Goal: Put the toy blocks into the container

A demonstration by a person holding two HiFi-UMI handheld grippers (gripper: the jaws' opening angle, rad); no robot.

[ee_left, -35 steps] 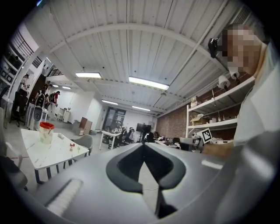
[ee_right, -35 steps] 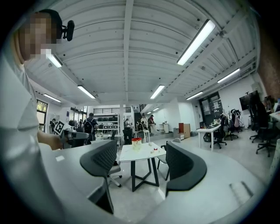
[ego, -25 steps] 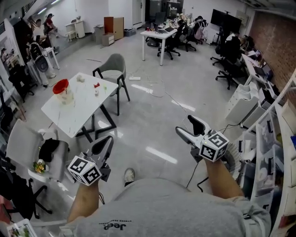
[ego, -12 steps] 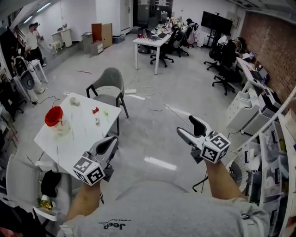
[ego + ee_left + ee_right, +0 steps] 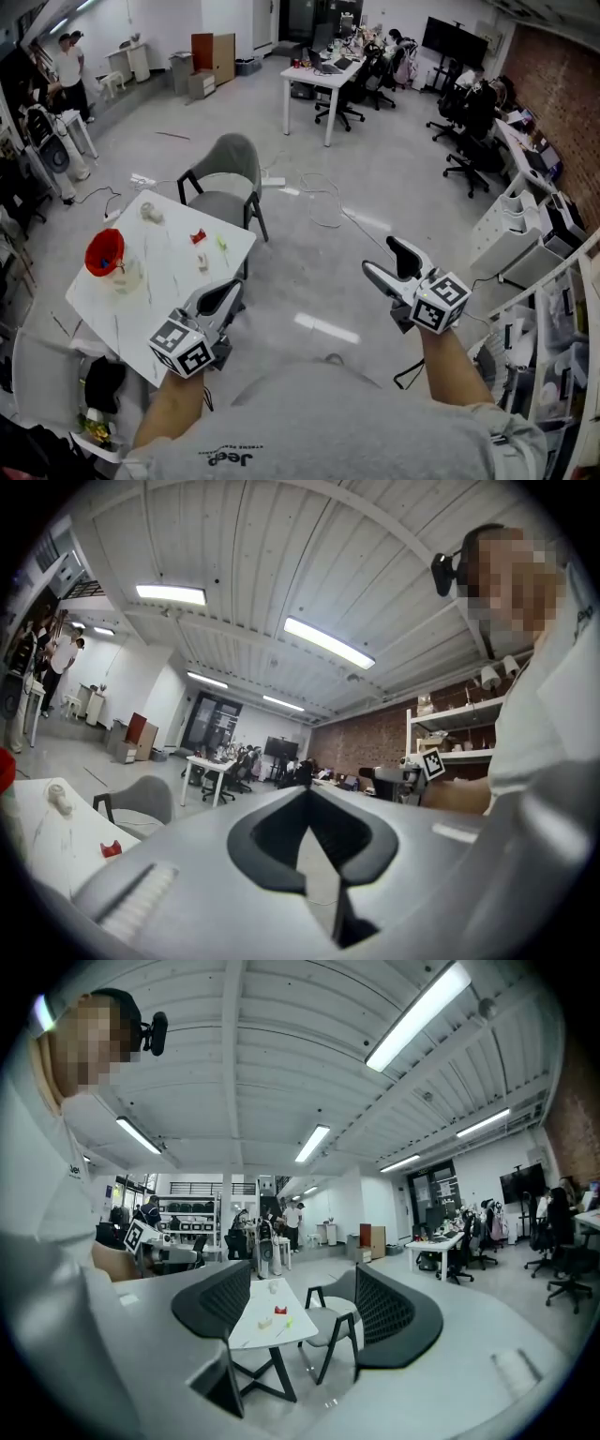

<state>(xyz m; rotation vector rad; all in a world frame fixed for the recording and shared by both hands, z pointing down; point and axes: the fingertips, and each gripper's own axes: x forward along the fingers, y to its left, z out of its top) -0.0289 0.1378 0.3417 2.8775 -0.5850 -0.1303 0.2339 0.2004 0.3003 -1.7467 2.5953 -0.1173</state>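
The toy blocks (image 5: 200, 237) lie on the white table (image 5: 159, 291) near the red-lidded container (image 5: 105, 258), ahead-left of both empty grippers, closer to the left gripper (image 5: 230, 291), whose jaws meet, than the spread-jawed right gripper (image 5: 380, 255).

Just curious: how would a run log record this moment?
left claw: shut, empty | right claw: open, empty | blocks: loose on table
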